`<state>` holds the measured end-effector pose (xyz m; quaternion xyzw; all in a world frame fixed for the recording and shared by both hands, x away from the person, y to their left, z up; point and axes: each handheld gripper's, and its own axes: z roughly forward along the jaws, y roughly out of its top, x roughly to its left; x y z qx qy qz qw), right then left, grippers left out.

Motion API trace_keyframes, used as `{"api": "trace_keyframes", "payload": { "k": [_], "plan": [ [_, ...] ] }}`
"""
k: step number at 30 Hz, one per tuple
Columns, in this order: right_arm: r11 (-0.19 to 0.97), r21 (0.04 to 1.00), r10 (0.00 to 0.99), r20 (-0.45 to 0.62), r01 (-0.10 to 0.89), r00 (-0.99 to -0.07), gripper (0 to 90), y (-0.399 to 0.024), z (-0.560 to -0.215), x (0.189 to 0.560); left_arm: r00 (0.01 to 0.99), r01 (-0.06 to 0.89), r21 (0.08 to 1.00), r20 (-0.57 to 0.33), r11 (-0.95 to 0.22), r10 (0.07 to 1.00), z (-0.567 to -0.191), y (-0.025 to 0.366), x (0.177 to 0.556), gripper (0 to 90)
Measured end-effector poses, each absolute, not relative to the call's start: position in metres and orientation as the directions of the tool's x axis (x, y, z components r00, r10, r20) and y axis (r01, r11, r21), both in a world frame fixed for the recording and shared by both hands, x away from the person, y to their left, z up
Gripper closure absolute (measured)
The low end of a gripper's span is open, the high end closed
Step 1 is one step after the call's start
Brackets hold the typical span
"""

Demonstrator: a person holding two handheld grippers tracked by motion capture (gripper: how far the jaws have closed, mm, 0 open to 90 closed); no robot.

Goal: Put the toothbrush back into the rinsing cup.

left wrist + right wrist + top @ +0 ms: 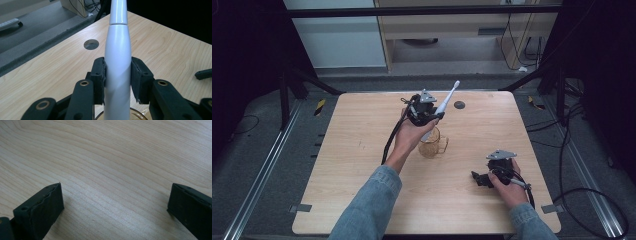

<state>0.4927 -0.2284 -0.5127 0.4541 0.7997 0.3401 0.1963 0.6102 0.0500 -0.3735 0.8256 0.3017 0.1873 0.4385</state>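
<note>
— Where's the electric toothbrush [443,106]?

— Clamped in my left claw [435,116], tilted, its base just above the amber glass mug [432,144] mid-bench [362,165].

— And your right claw [477,177]?

— Spread wide, holding nothing, low at the near right.

— The risk?

— The handle is smooth; it could slip down and knock the mug over.

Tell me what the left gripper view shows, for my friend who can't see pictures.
A white electric toothbrush is clamped between the left tool's two black jaws, pointing up and away over a wooden table. A glass cup's rim peeks in below.
</note>
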Motion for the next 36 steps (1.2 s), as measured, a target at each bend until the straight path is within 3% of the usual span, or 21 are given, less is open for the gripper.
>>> {"api": "trace_keyframes", "payload": {
  "k": [36],
  "plan": [
    [0.357,0.722,0.860,-0.006,0.593,-0.510,0.3,-0.228,-0.513,0.493,0.750,0.360,0.815,0.036,-0.454,0.660,-0.398,0.064,0.595,66.1]
  ]
}}
